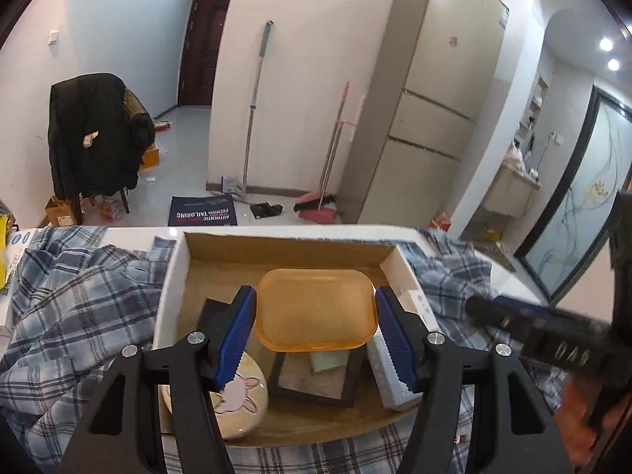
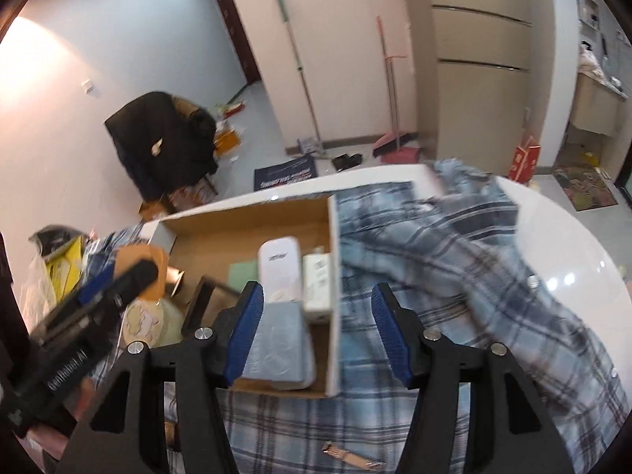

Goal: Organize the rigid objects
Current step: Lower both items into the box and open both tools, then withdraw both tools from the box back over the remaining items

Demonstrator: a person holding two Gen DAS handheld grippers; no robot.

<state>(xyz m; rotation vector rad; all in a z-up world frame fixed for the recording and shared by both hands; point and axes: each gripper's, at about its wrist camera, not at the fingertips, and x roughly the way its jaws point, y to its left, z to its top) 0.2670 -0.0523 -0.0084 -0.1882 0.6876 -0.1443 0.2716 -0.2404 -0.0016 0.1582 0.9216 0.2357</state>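
My left gripper [image 1: 316, 328] is clamped on the orange tray [image 1: 315, 310], held mid-frame over the cardboard box [image 1: 173, 276]. My right gripper [image 2: 316, 328] stands apart and empty, straddling the box's right wall. Letting go early could drop the tray crooked onto the black picture frame [image 1: 316, 379] and the bunny dish [image 1: 237, 399] below.

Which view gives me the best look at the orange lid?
Left wrist: the orange lid sits centred and sharp between the left gripper fingers. The right wrist view shows only a blurred orange edge behind that gripper.
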